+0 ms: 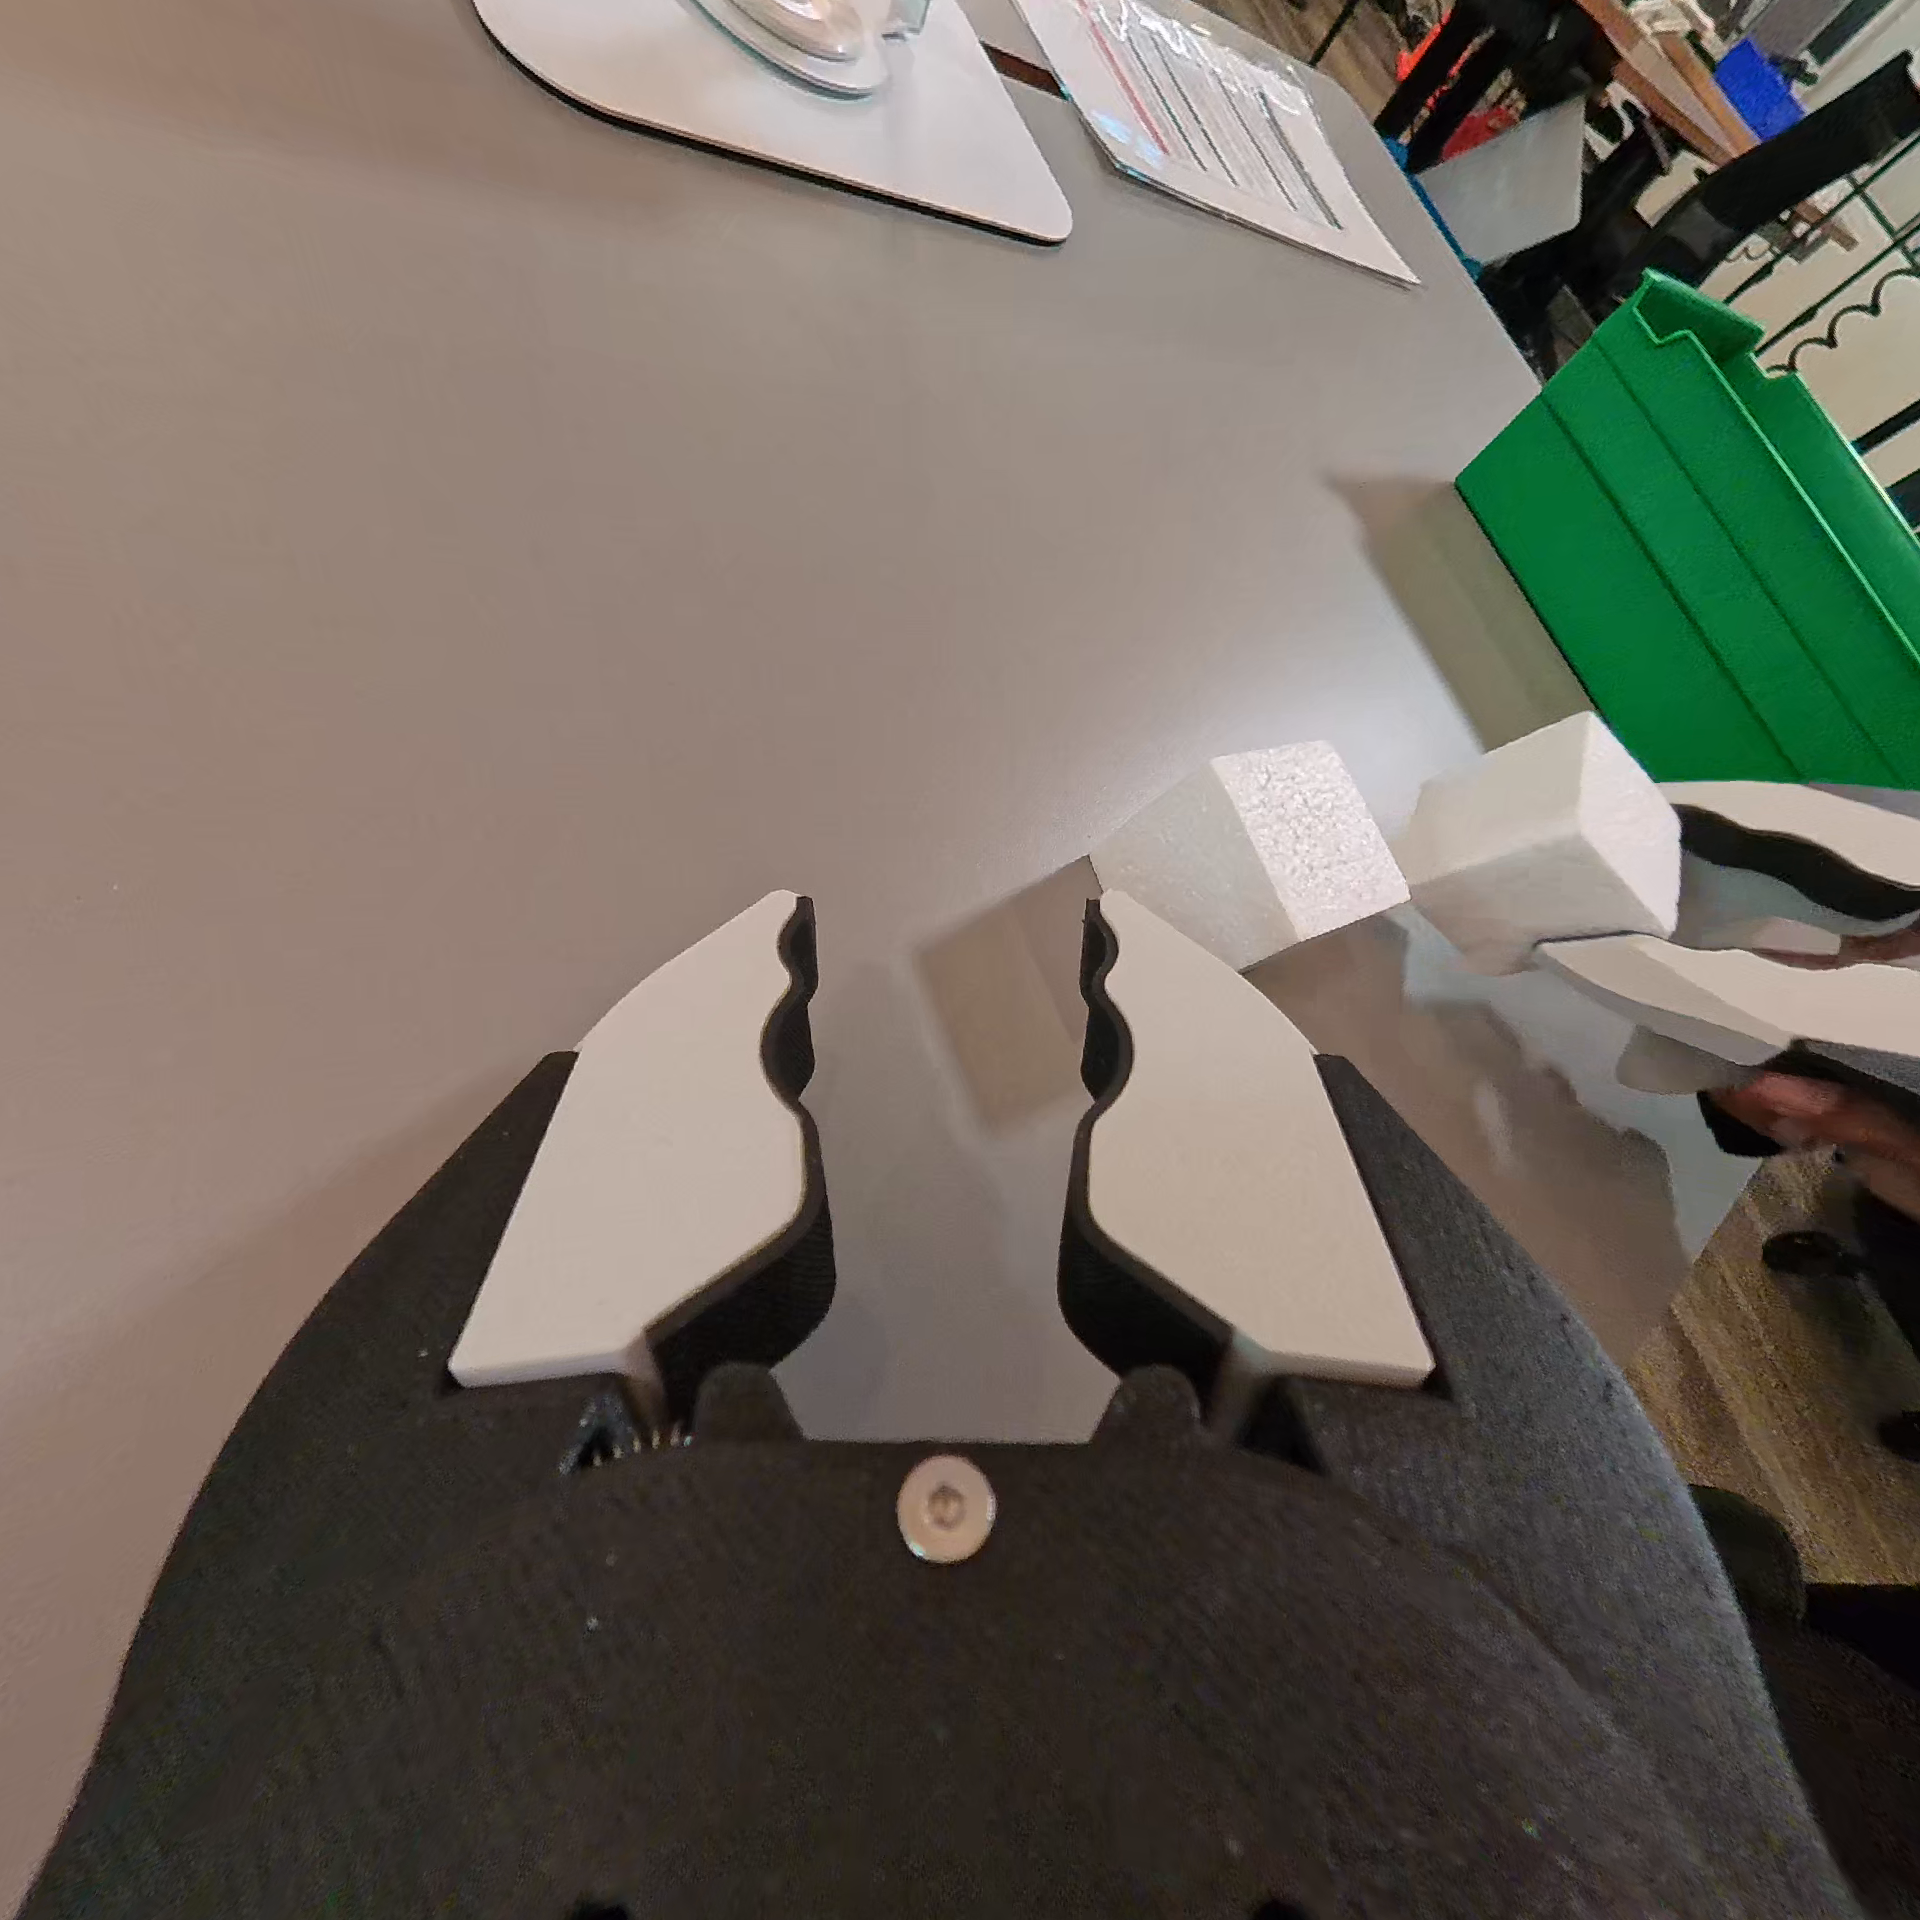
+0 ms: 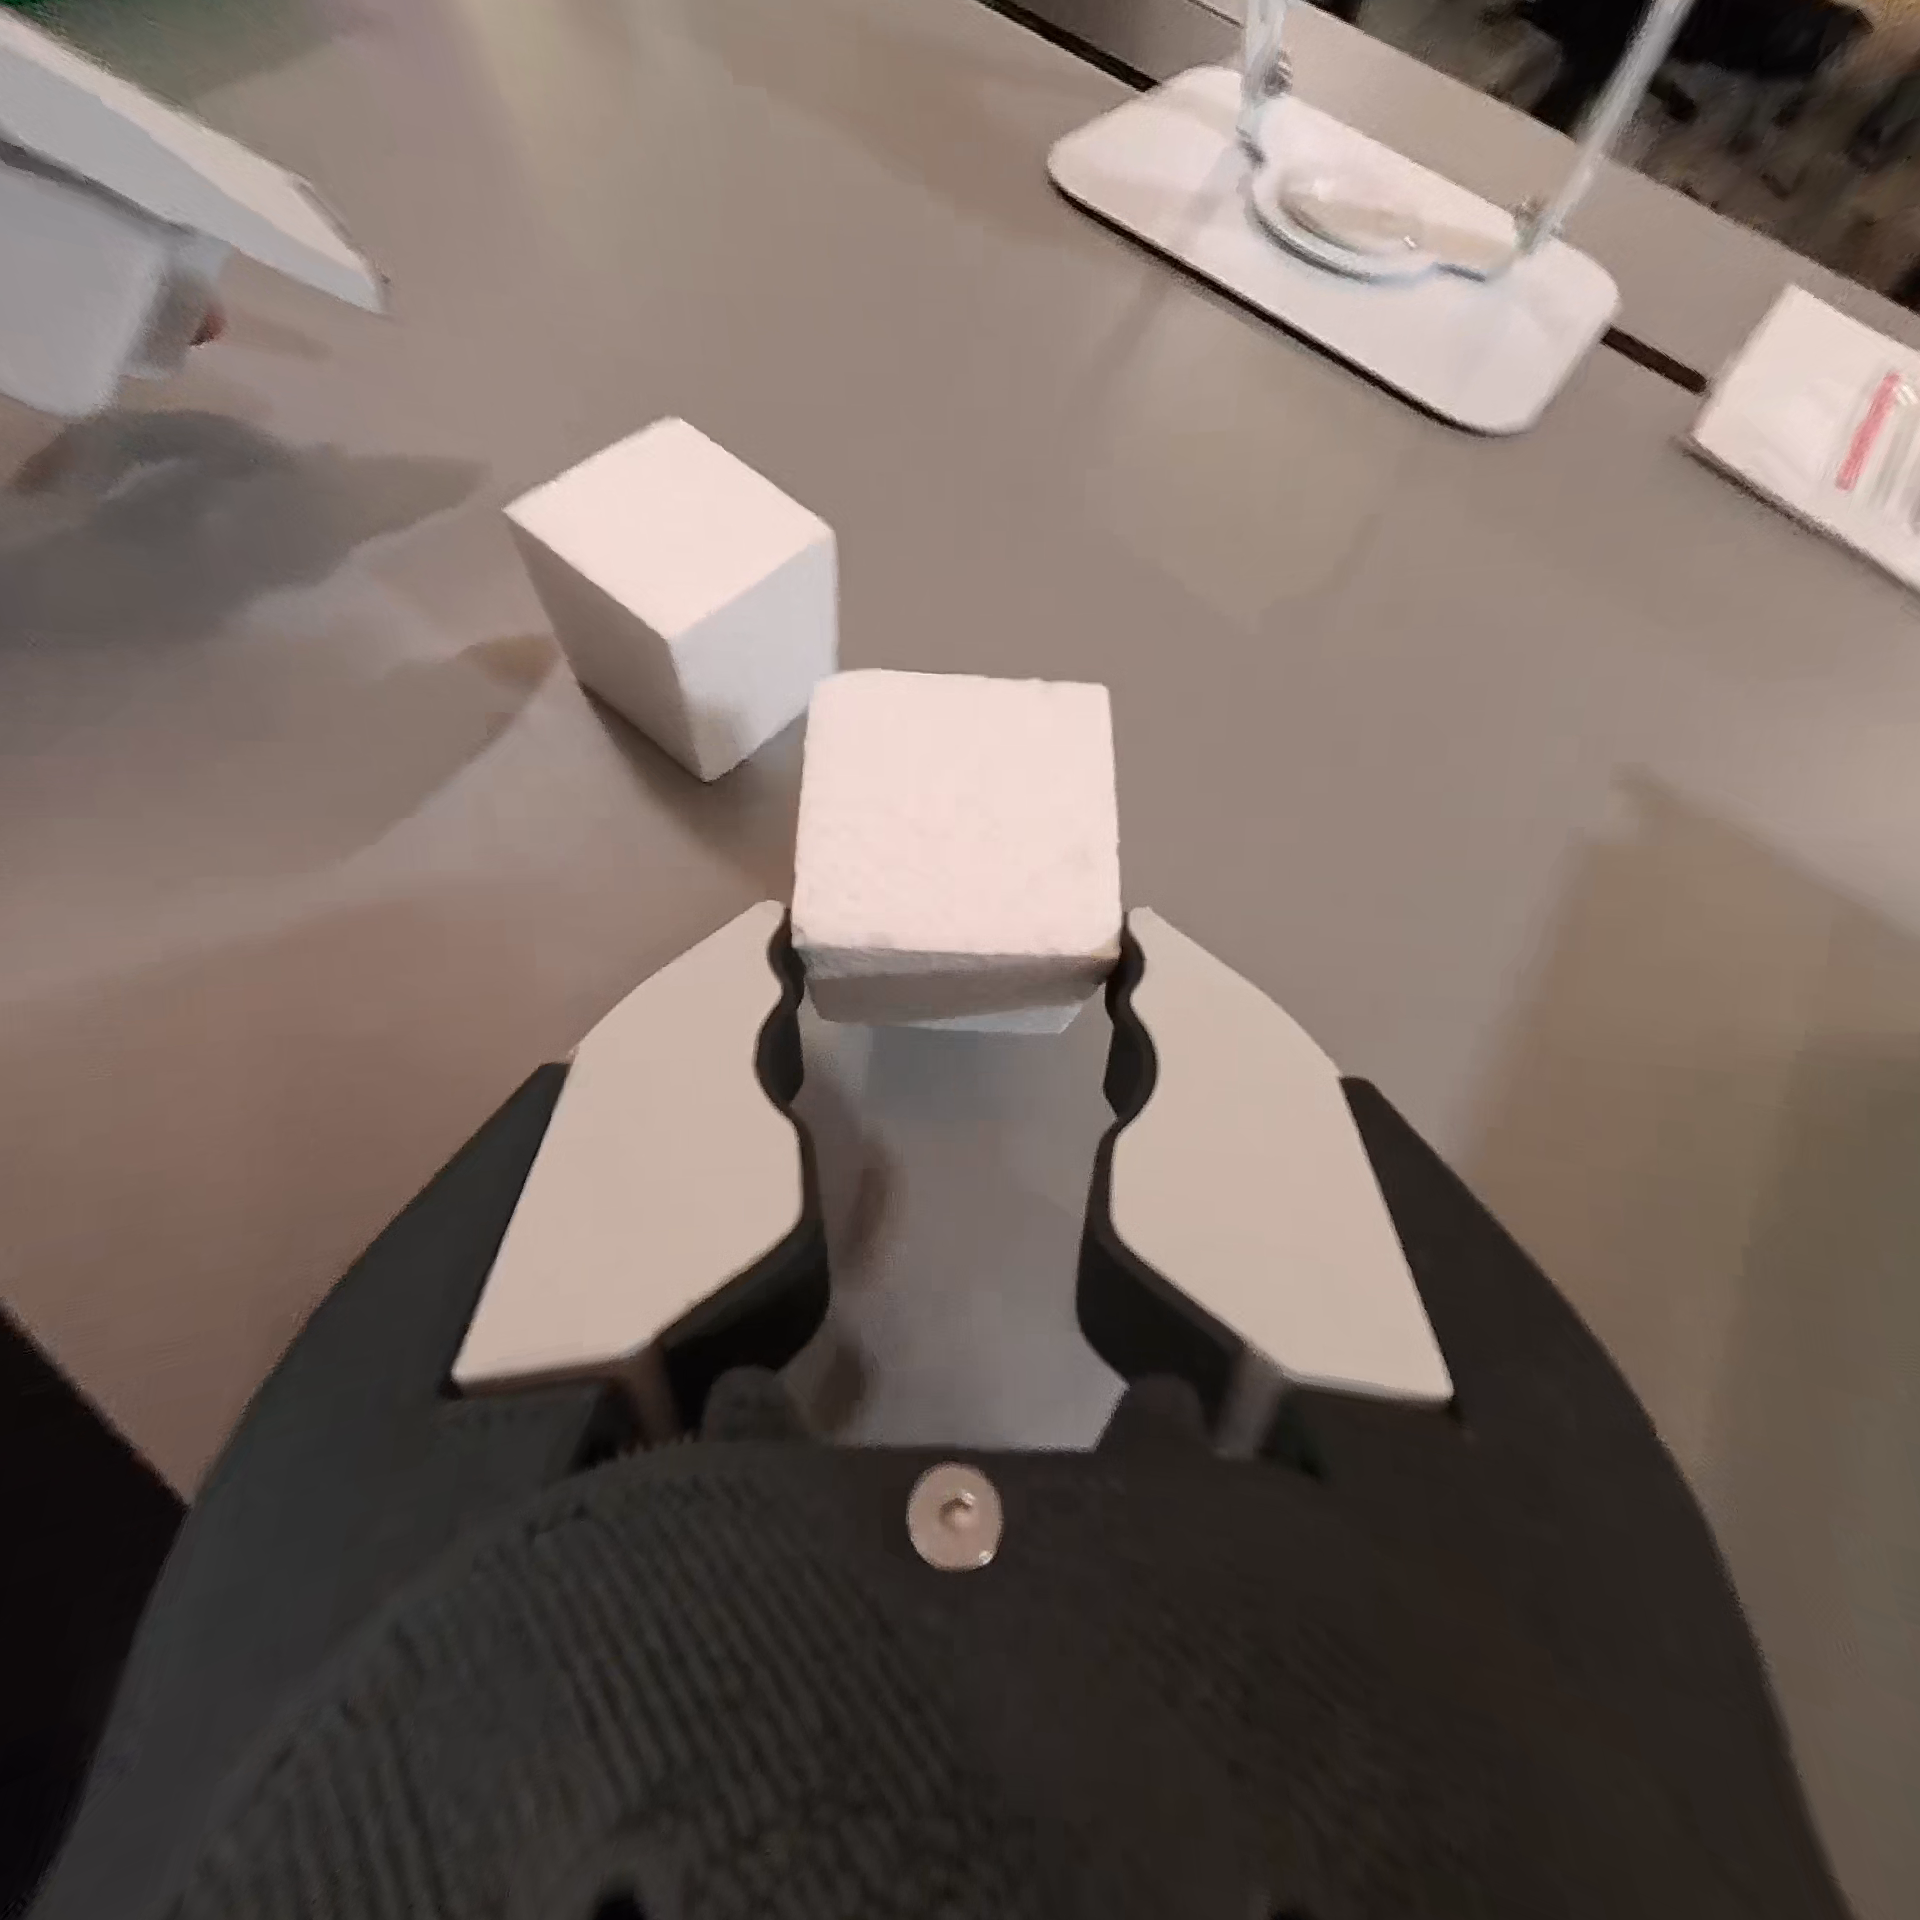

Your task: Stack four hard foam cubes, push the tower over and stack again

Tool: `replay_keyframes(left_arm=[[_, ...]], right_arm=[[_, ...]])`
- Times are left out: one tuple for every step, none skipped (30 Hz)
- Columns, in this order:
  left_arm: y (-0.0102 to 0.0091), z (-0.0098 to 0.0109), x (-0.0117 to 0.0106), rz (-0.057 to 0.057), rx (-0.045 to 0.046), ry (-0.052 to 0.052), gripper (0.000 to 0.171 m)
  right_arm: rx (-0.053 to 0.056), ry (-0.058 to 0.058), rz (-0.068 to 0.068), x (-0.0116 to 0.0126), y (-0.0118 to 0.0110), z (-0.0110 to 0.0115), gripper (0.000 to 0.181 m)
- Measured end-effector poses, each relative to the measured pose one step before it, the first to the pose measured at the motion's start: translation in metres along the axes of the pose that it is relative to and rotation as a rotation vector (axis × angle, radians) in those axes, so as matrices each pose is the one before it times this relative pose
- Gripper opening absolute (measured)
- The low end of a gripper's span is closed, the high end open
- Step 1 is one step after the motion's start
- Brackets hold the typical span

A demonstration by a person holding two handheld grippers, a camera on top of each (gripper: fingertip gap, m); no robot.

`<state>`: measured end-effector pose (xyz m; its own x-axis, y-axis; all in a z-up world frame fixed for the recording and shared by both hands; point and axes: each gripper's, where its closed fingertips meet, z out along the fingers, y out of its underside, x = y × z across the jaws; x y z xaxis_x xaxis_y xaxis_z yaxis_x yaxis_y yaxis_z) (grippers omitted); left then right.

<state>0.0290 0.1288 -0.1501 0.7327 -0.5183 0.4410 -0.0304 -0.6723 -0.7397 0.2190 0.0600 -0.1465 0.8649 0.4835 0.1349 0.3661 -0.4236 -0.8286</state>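
My right gripper (image 2: 956,940) is shut on a white foam cube (image 2: 954,831), held at its fingertips a little above the grey table (image 2: 1351,727). A second white foam cube (image 2: 681,587) rests on the table just ahead and to the left of it. In the left wrist view the held cube (image 1: 1548,847) shows at the right, clamped in the right gripper (image 1: 1704,914), with the resting cube (image 1: 1262,862) beside it. My left gripper (image 1: 948,914) is open and empty above the table (image 1: 623,520), its right fingertip close to the resting cube. The left gripper's fingers (image 2: 208,197) show at the top left.
A green plastic bin (image 1: 1704,540) stands at the table's right edge. A white mat (image 1: 831,125) with a clear glass vessel (image 2: 1382,177) lies at the far side, next to a printed sheet in a clear sleeve (image 1: 1226,135). The table edge and floor (image 1: 1766,1351) are at the right.
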Motion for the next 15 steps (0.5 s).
replay_keyframes(left_arm=[[0.00005, -0.00004, -0.00019, -0.0020, 0.00084, -0.0002, 0.050], [0.00037, 0.00006, 0.00017, -0.0012, -0.00059, 0.0013, 0.050], [0.00050, 0.00030, 0.00035, 0.0010, -0.00123, 0.0007, 0.050], [0.00045, 0.00016, 0.00024, 0.0034, -0.00044, -0.0013, 0.049], [0.00031, -0.00009, 0.00035, 0.0049, -0.00062, -0.0024, 0.049], [0.00021, -0.00013, 0.00017, 0.0065, -0.00048, -0.0033, 0.049], [0.00006, -0.00022, -0.00039, 0.0081, 0.00006, -0.0064, 0.049], [0.00006, -0.00020, -0.00111, 0.0095, 0.00007, -0.0099, 0.049], [-0.00009, 0.00001, -0.00164, 0.0103, 0.00017, -0.0120, 0.049], [-0.00028, 0.00013, -0.00214, 0.0102, 0.00073, -0.0132, 0.049], [-0.00014, 0.00008, -0.00249, 0.0097, 0.00052, -0.0134, 0.049], [0.00048, -0.00006, -0.00272, 0.0082, -0.00170, -0.0131, 0.049], [0.00142, -0.00028, -0.00264, 0.0058, -0.00531, -0.0111, 0.049], [0.00249, -0.00083, -0.00209, 0.0025, -0.00878, -0.0063, 0.049], [0.00264, -0.00168, -0.00127, -0.0017, -0.00871, -0.0008, 0.049]], right_arm=[[0.0206, -0.0352, -0.0373, -0.00148, -0.00512, -0.00171, 0.057], [0.0297, -0.0337, -0.0367, -0.00001, -0.00718, -0.00202, 0.057], [0.0315, -0.0561, -0.0324, -0.00184, -0.00813, -0.00231, 0.057], [0.0376, -0.0656, -0.0164, -0.00205, -0.00953, -0.00242, 0.057], [0.0381, -0.0629, -0.0083, -0.00049, -0.01076, -0.00172, 0.057], [0.0278, -0.0569, -0.0068, 0.00122, -0.01081, -0.00057, 0.057], [0.0132, -0.0491, -0.0106, 0.00279, -0.01007, 0.00077, 0.057], [0.0032, -0.0366, -0.0163, 0.00456, -0.00975, 0.00182, 0.057], [-0.0009, -0.0349, -0.0204, 0.00421, -0.00984, 0.00292, 0.057], [-0.0032, -0.0326, -0.0218, 0.00392, -0.00981, 0.00410, 0.057], [-0.0023, -0.0305, -0.0280, 0.00362, -0.01002, 0.00500, 0.057], [-0.0034, -0.0320, -0.0306, 0.00261, -0.00929, 0.00576, 0.057], [-0.0048, -0.0355, -0.0292, 0.00148, -0.00834, 0.00637, 0.057], [-0.0087, -0.0386, -0.0259, 0.00020, -0.00642, 0.00671, 0.057], [-0.0143, -0.0398, -0.0255, -0.00119, -0.00411, 0.00675, 0.057]])
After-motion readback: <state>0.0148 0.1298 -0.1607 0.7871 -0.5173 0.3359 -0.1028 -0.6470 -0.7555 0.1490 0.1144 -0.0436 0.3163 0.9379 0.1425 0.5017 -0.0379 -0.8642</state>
